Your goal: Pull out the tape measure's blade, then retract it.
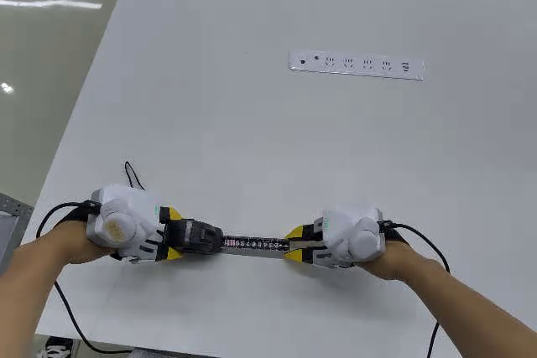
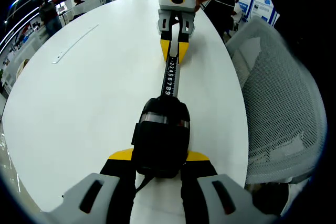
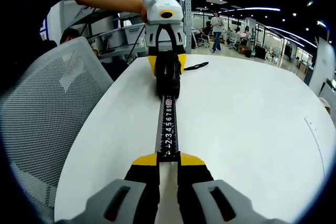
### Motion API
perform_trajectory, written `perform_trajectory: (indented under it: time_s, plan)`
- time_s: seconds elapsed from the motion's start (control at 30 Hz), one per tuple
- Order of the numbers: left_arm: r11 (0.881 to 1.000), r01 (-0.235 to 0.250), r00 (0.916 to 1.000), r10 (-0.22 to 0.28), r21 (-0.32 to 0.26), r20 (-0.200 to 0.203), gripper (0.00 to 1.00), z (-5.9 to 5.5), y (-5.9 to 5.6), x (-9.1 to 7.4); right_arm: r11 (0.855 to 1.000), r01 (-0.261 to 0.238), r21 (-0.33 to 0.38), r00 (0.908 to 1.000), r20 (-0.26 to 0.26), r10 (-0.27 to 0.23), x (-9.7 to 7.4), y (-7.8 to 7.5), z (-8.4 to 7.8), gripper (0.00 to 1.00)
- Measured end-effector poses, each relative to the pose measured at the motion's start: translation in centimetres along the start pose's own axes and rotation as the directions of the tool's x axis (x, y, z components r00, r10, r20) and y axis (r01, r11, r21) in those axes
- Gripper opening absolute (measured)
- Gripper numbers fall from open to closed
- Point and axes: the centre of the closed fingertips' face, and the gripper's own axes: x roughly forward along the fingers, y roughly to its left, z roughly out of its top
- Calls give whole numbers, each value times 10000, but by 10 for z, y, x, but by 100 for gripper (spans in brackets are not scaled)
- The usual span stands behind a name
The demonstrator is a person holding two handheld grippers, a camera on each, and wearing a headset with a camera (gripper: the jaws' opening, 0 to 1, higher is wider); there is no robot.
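Near the front edge of the white table (image 1: 252,123) the tape measure (image 1: 200,238) lies flat. Its black case (image 2: 160,135) is clamped between the yellow-tipped jaws of the left gripper (image 1: 172,239). The blade (image 1: 256,244) runs out of the case in a straight line to the right gripper (image 1: 294,243), whose jaws are closed on the blade's free end.

I judge that the grippers face each other for a reason: one anchors the case, so the other can draw the blade along its own axis without twisting it. Only a short piece is out, with digits up to nine. Whether this belongs to the pull or to the retraction, I cannot tell.

The case looks like hard plastic, with rounded corners and a shiny band near its mouth. The blade is a thin, narrow dark strip with white numbers. The table top is smooth and matte. Farther back lies a flat white power strip (image 1: 356,64), and a thin black cable (image 1: 130,175) curls behind the left gripper.
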Motion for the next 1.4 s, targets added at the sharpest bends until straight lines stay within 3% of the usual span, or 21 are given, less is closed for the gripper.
perform_trajectory:
  time_s: [1.4]
  plan:
    - [10000,42,10000,-41,59,-77,29,1,-1,0,9999,38,130,9999,-153,-36,-19,1,-17,9]
